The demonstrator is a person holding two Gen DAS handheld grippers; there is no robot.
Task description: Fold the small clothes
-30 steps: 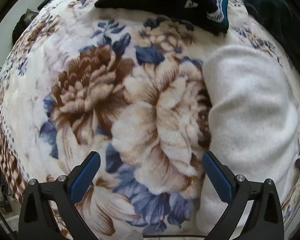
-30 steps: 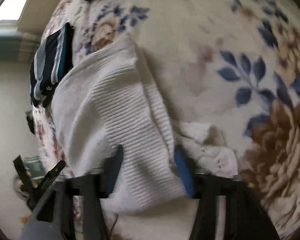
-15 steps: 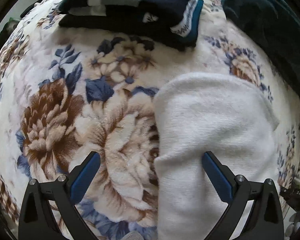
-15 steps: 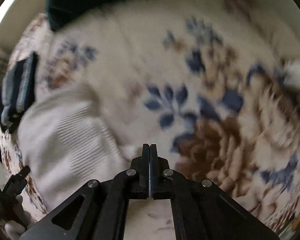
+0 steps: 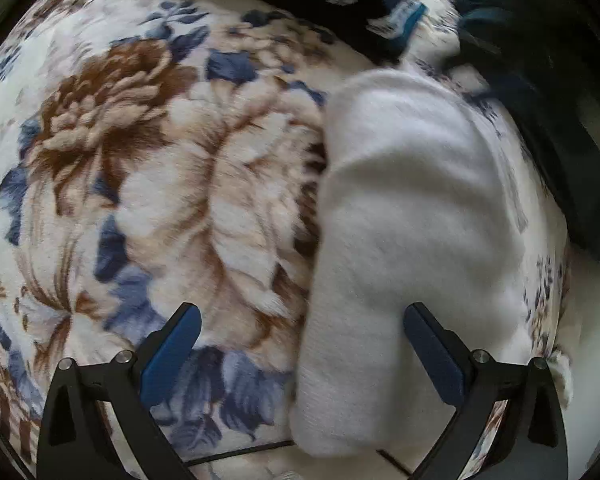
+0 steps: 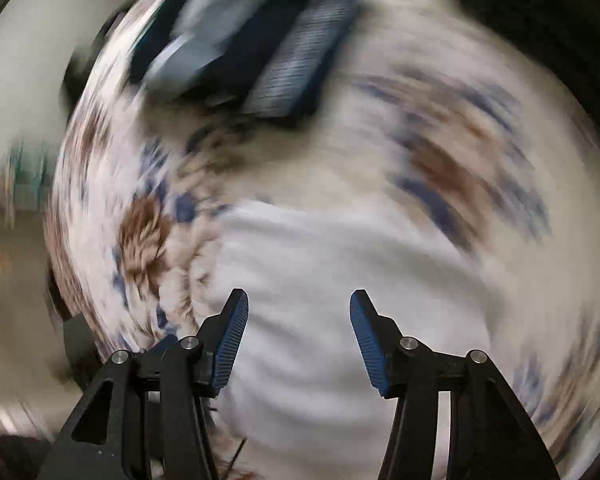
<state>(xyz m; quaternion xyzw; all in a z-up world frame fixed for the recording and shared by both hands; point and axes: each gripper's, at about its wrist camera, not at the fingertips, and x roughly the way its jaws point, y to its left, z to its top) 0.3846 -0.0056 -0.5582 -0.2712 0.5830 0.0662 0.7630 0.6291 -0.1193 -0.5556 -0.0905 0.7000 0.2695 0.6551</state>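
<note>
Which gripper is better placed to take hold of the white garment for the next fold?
Probably the right gripper: it is open with the white garment centred between its fingers. The left gripper, also open, straddles mostly floral blanket, the garment off to one side.

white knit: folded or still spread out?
Folded. The white garment lies as a compact rounded bundle on the floral blanket, no sleeves spread; neither gripper holds it.

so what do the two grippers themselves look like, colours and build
Both match: the left gripper and right gripper have matte black angular frames with triangular cutouts, silver round screw heads, and blue pads inside each finger. The right one's pads are visibly ribbed. No sleeves or markings show.
</note>
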